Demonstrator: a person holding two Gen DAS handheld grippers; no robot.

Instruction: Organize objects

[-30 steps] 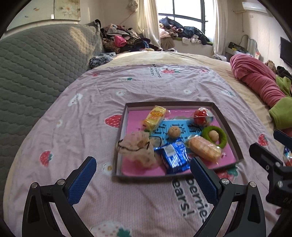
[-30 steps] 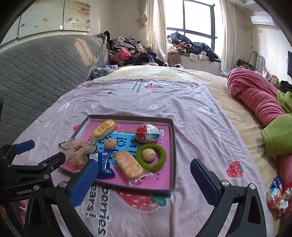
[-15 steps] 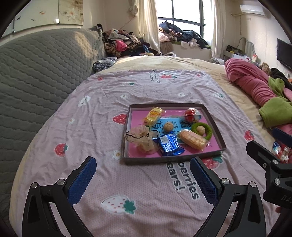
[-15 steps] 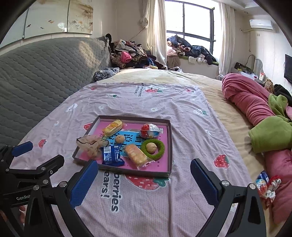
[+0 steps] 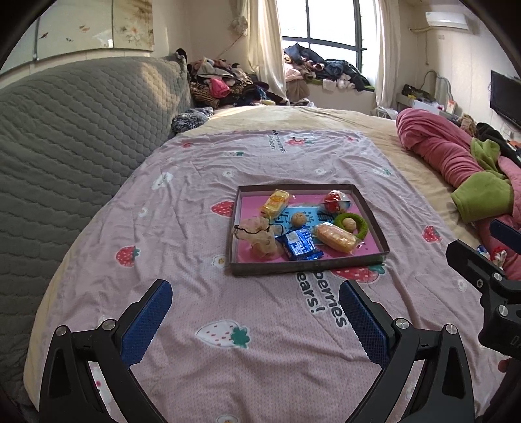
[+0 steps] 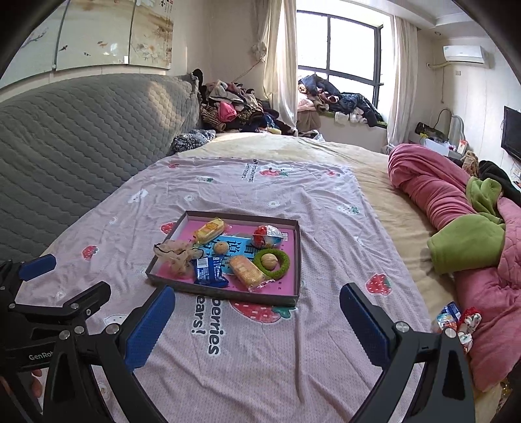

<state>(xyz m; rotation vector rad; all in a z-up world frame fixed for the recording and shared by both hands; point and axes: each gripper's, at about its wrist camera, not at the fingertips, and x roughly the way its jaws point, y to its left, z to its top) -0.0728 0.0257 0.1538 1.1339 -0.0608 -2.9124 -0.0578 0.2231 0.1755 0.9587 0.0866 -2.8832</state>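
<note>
**Both tools spread wide above the bed, tray of items ahead**

Left tool [image 5: 254, 312] hangs with its blue pads far apart and nothing between them, low in the left wrist frame; right tool [image 6: 257, 317] is likewise released and bare, low in the right wrist frame. Neither touches the tray or the bedding.

In the centre of both frames sits a shallow dark-rimmed tray [image 5: 306, 269] with a pink floor, resting on the bed. Inside it, at the upper left, lies a yellow snack packet [image 5: 276, 202]; at the upper right, a red and white wrapped ball [image 5: 333, 199]. A small round nut [image 5: 298, 218] lies in the middle. A green ring [image 5: 352, 224] at the right side encircles a second nut [image 5: 348, 224]. Along the near edge lie a beige hair scrunchie [image 5: 260, 236] at the left, a blue snack packet [image 5: 298, 244] just beside it, and an orange wrapped cake [image 5: 335, 237] to the right of that.

Beneath the tray spreads a pink strawberry-print sheet [image 5: 195, 227]. A grey quilted headboard [image 5: 75, 140] fills the left of the frame, a rolled pink blanket [image 5: 439, 146] the right, with a green blanket [image 5: 482, 195] folded against it. Heaped clothes [image 5: 221, 81] sit at the top centre beside the window [image 5: 325, 22].
</note>
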